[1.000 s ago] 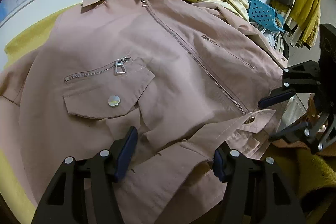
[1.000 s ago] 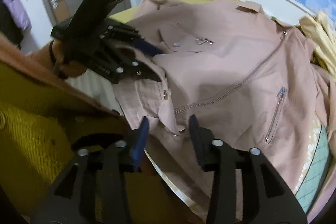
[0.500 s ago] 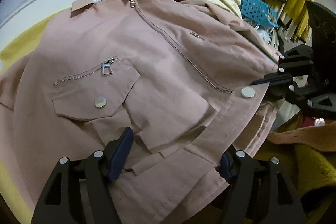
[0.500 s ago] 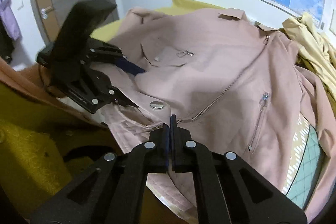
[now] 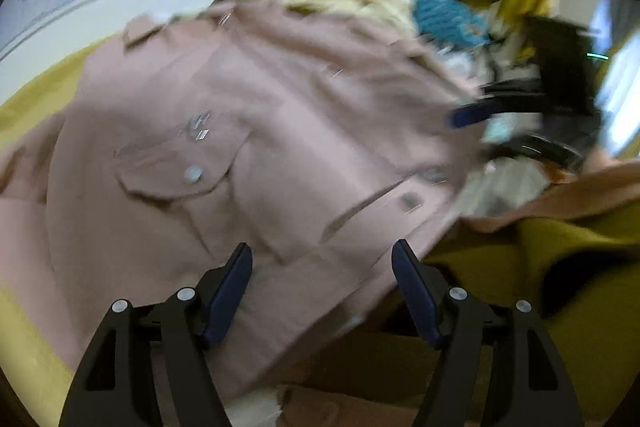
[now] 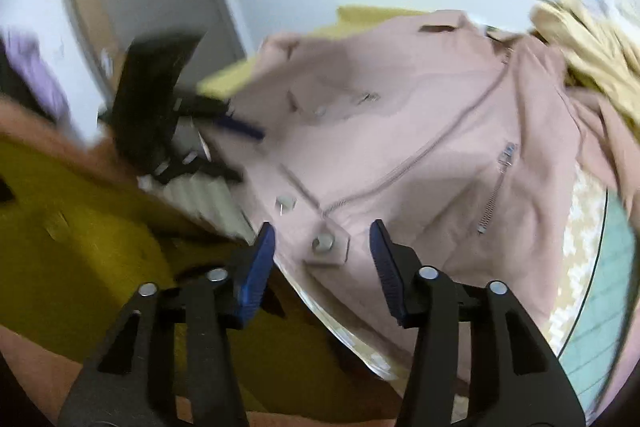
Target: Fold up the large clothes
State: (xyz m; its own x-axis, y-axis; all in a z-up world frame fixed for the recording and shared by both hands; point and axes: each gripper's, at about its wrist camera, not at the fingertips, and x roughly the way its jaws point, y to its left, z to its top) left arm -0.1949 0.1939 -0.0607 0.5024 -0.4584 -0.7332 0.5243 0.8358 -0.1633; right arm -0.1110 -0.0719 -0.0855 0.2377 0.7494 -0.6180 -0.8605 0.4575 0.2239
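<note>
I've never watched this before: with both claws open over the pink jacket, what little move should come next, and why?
Probably close the right claw on the jacket hem. Its jaws stand open around the snap tab at the near edge, gripping nothing. The left claw is open over the hem too, so neither holds cloth, and a fold needs a grip first. Both views are blurred, so this is a guess.

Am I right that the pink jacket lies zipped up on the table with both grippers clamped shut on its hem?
Not quite: both grippers are open. The right wrist view shows the right gripper spread over the pink jacket hem; the left wrist view shows the left gripper spread too. The jacket does lie zipped.
</note>
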